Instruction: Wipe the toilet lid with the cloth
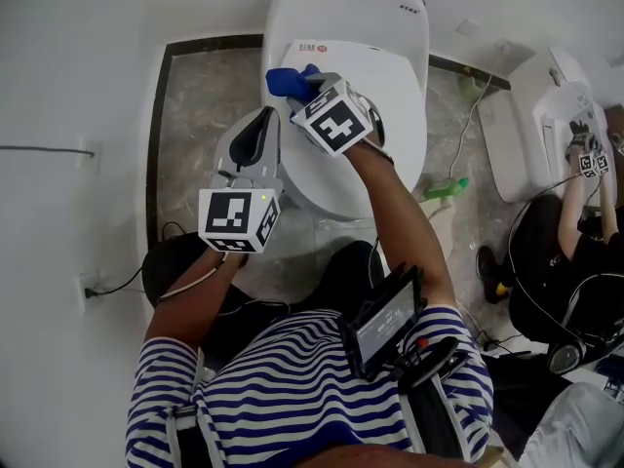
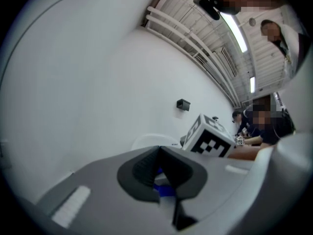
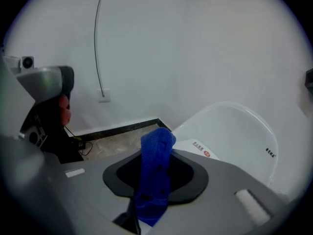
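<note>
**Head view.** Shows the right gripper (image 1: 304, 86) held far out over the white toilet, with a blue terry cloth (image 1: 284, 80) bunched at its tip, by the left edge of the toilet lid (image 1: 366, 3). Cannot tell from here whether fabric touches the lid. Places the left gripper (image 1: 264, 117) nearer and just to the left of the right one, pointing the same way, with nothing at its tip.

**Left gripper view.** Looks up a bare white wall past jaws pressed together at the tips. Catches a speck of blue low behind the pads; cannot tell whether cloth or gripper part. Seems to grip nothing.

**Right gripper view.** Shows the jaws pinching the cloth near its middle, with one folded end standing up past the tips and the rest hanging down toward the camera. Puts the lid beyond and to the right, apart from the cloth, and marble floor (image 3: 112, 143) to the left.

**Handling, as a judgement.**
- Looks soft, light and limp, so likely to fold wherever unsupported.
- Best held by a thick fold deep between the pads, leaving loose fabric ahead of the tips to press flat.
- Calls for light pressure on the smooth, hard lid, so that fabric rather than jaw tips meets it.
</note>
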The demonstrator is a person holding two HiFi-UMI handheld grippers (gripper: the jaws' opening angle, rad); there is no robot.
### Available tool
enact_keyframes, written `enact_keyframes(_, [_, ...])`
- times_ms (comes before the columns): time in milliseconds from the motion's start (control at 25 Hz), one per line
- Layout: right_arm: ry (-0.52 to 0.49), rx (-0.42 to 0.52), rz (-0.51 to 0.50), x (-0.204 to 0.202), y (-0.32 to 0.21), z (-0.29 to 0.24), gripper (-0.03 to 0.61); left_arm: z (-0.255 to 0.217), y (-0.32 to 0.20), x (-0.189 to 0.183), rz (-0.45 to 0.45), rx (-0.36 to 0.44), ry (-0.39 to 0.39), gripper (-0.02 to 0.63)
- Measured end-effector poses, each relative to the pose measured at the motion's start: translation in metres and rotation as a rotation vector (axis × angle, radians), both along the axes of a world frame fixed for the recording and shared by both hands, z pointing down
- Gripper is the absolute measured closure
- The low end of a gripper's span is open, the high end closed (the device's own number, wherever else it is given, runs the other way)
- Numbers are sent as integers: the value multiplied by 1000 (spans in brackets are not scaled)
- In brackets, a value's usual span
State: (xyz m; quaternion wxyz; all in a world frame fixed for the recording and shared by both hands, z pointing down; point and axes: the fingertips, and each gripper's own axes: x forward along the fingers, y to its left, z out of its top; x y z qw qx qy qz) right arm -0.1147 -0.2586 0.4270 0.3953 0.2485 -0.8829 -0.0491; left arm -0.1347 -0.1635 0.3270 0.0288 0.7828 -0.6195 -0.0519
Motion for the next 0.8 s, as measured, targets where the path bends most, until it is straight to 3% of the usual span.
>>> enact_keyframes(240, [88,-36,3,-9,8,38,463,2,3,-16,-20,-2,5,613])
enact_keyframes(480, [66,-52,21,2,11,40,463,0,3,-13,-19,3,-2,612])
enact_keyframes(800, [13,-52,115,66,5,33,463,0,0,-2,-9,5,-3,614])
